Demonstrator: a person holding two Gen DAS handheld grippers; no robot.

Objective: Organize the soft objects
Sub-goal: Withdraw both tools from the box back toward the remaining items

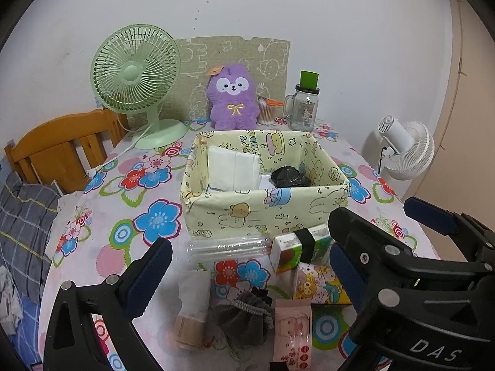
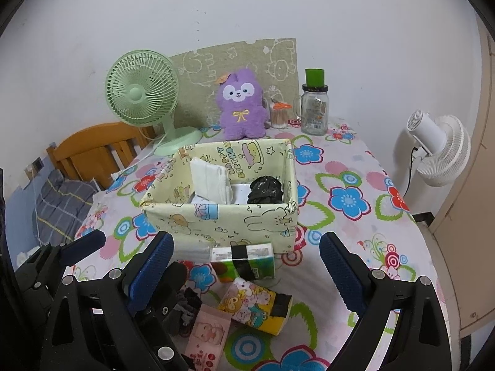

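A pale yellow cartoon-print box (image 1: 247,213) (image 2: 216,219) stands mid-table. It holds a white folded pack (image 1: 232,170) (image 2: 208,179) and a crumpled black bag (image 1: 289,177) (image 2: 266,190). In front lie a clear plastic pack (image 1: 229,247), a green tissue pack (image 1: 300,247) (image 2: 247,261), a cartoon tissue pack (image 1: 318,284) (image 2: 253,306), a grey drawstring pouch (image 1: 244,315), a pink packet (image 1: 292,330) (image 2: 208,334) and a white-and-tan roll (image 1: 193,306). My left gripper (image 1: 250,266) is open over these items. My right gripper (image 2: 247,266) is open beside it, also empty.
A purple plush (image 1: 233,99) (image 2: 243,105), green desk fan (image 1: 137,77) (image 2: 142,92), glass mug jar (image 1: 303,108) (image 2: 314,108) and swab cup (image 1: 266,111) stand at the back. A white fan (image 2: 439,148) and wooden chair (image 1: 62,148) flank the floral-covered table (image 1: 102,225).
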